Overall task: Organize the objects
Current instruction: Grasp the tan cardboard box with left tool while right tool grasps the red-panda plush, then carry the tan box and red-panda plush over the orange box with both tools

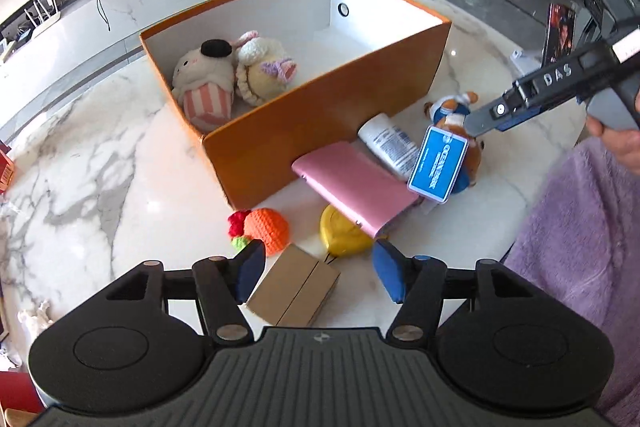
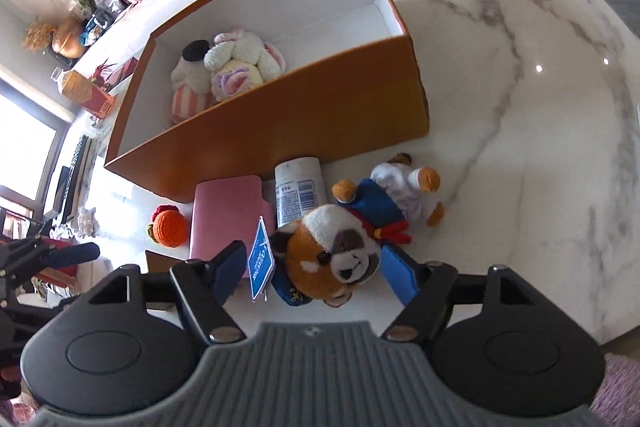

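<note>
Snagging looks the main risk: the plush bear (image 2: 340, 259) lies on the marble table (image 2: 520, 107) just outside the near wall of the orange box (image 2: 288, 123), with its blue hang tag (image 2: 261, 261) standing up beside its head, so a closing finger may pinch the card rather than the body, and the toy would then dangle or drop on the lift. A white bottle (image 2: 298, 193) and a pink case (image 2: 224, 211) lie close by the bear, the bottle looking to touch its head, and a careless pull may drag or roll them. The box wall is tall, so a low carry could knock it. Right gripper (image 2: 316, 273): fingers wide apart, straddling the bear's head, one pad beside the tag, the other by the blue cape; whether either pad touches yet, I cannot tell; nothing is clamped. Left gripper (image 1: 320, 269): fingers also apart, empty, hovering over a small cardboard box (image 1: 294, 291), with a crocheted orange fruit (image 1: 266, 229) and a yellow object (image 1: 344, 235) just beyond. Two plush toys (image 1: 232, 75) already sit inside the box at its left end.
</note>
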Tool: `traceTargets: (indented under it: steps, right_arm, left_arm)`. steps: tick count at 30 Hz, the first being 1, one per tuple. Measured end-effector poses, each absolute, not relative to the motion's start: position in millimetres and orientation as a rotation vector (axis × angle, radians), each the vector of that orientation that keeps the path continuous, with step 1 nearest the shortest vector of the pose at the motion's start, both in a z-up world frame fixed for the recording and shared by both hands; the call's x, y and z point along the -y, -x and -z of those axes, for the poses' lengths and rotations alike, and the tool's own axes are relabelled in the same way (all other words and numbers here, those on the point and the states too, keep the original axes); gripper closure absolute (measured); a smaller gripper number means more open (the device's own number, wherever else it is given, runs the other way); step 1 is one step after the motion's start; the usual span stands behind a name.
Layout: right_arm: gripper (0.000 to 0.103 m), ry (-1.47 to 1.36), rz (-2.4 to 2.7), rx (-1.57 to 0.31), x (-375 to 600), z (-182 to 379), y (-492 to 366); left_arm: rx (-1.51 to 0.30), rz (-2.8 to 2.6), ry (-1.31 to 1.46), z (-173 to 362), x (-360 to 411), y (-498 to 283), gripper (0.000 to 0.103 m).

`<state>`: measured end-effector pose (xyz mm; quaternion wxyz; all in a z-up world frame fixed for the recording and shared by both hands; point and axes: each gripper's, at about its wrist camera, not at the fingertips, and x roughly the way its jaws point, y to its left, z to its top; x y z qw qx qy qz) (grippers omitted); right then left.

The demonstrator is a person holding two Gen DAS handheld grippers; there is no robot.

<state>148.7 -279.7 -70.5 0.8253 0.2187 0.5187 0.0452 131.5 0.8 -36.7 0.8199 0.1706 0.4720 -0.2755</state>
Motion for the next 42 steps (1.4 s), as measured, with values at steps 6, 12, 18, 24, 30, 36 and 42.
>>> traceTargets:
  steps: [6, 12, 18, 24, 30, 36, 42]
  right_arm:
    - [0.023, -0.578, -0.05, -1.158, 277, 89, -160]
    - [0.02, -0.587, 0.002, -1.188, 269, 101, -172]
    - [0.019, -0.601, 0.033, -1.217, 268, 117, -180]
    - [0.027, -0.603, 0.029, -1.233, 268, 126, -180]
    - [0.034, -0.517, -0.013, -1.231, 264, 121, -169]
    - [0.036, -0.438, -0.057, -1.196, 263, 105, -154]
    - [0.036, -0.342, -0.108, -1.131, 262, 73, -143]
  left_arm:
    - [-1.075, 0.615, -0.423, 61, -6, -140, 0.028]
    - [-1.118, 0.647, -0.465, 77, -3, -145, 0.026]
    - [-1.132, 0.652, -0.477, 82, 0, -150, 0.027]
    - [-1.155, 0.631, -0.47, 88, 1, -155, 0.035]
    - [-1.193, 0.618, -0.455, 94, 4, -158, 0.049]
    - [-1.205, 0.606, -0.428, 93, 5, -157, 0.05]
    - [-1.145, 0.591, -0.347, 68, -1, -150, 0.05]
